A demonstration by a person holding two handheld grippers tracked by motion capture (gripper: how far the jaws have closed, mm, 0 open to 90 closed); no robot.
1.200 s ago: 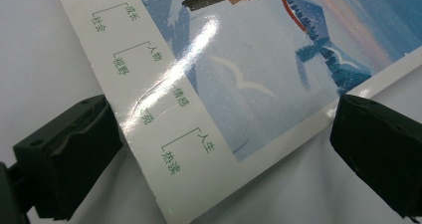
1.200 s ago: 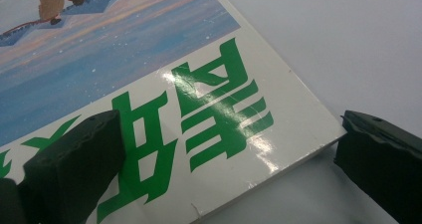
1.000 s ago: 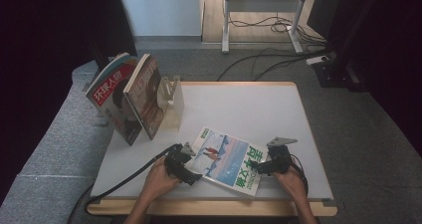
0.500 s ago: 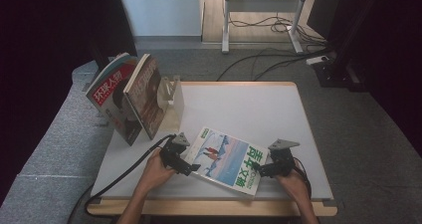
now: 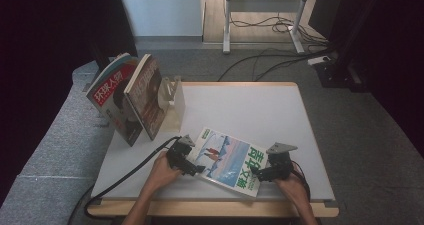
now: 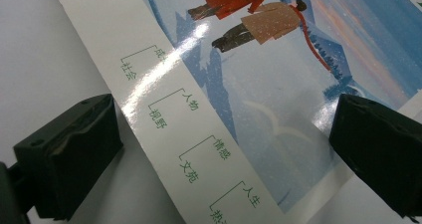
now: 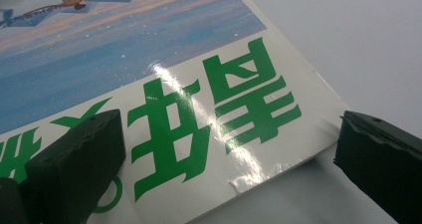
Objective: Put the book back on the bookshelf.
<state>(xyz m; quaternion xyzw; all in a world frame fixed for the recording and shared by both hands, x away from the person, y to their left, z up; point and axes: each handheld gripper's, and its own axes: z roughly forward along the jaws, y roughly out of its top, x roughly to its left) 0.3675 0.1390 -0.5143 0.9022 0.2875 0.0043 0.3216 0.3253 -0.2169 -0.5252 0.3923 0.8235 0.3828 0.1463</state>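
Two mags (image 5: 131,97) already stood in rack (image 5: 172,100) far left; third mag (image 5: 229,160) lies flat near table (image 5: 260,105) edge, straddled by L gripper (image 5: 192,167) and R gripper (image 5: 259,174), both jaws wide, nothing grasped yet, so lift + racking judged left.

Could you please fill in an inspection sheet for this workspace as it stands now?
Surface: white table, mostly bare.
Job's things: magazine flat, near front edge, angled.
Clutter: two magazines upright in a rack, back left corner.
Grippers: left gripper and right gripper, jaws open, one at each end of the magazine.
Cables: black cable trails from left gripper; more on the floor.
Surroundings: grey floor, metal frame behind.
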